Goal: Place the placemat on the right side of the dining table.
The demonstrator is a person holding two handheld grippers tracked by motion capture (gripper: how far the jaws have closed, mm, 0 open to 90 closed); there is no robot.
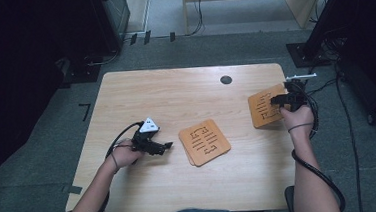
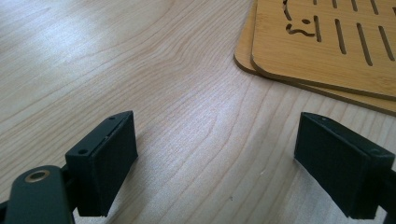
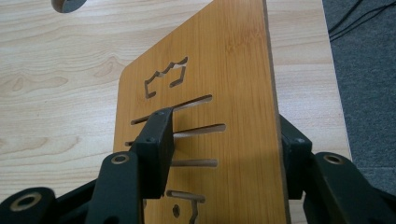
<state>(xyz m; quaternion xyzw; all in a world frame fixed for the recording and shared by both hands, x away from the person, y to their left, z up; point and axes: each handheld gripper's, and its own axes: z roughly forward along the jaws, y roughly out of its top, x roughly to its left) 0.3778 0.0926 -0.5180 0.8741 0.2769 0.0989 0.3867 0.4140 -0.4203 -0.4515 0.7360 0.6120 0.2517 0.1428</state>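
A wooden slotted board [image 3: 219, 70] with a crown cut-out stands tilted on the table's right side, also seen in the high view [image 1: 265, 108]. It sits between the jaws of my right gripper [image 3: 224, 121], which stand apart, one in front of its face and one behind its right edge; no pad visibly presses on it. In the high view the right gripper [image 1: 281, 99] is at the board's right edge. My left gripper [image 2: 215, 154] rests open and empty on the table, left of a stack of two similar boards [image 2: 327, 46]. The left gripper [image 1: 169, 146] points toward that stack [image 1: 204, 142].
The wooden table [image 1: 165, 92] has a round cable hole [image 1: 226, 79] at its back right. Its right edge [image 3: 336, 93] runs close beside the tilted board, with grey carpet and cables beyond. Dark racks stand around the table.
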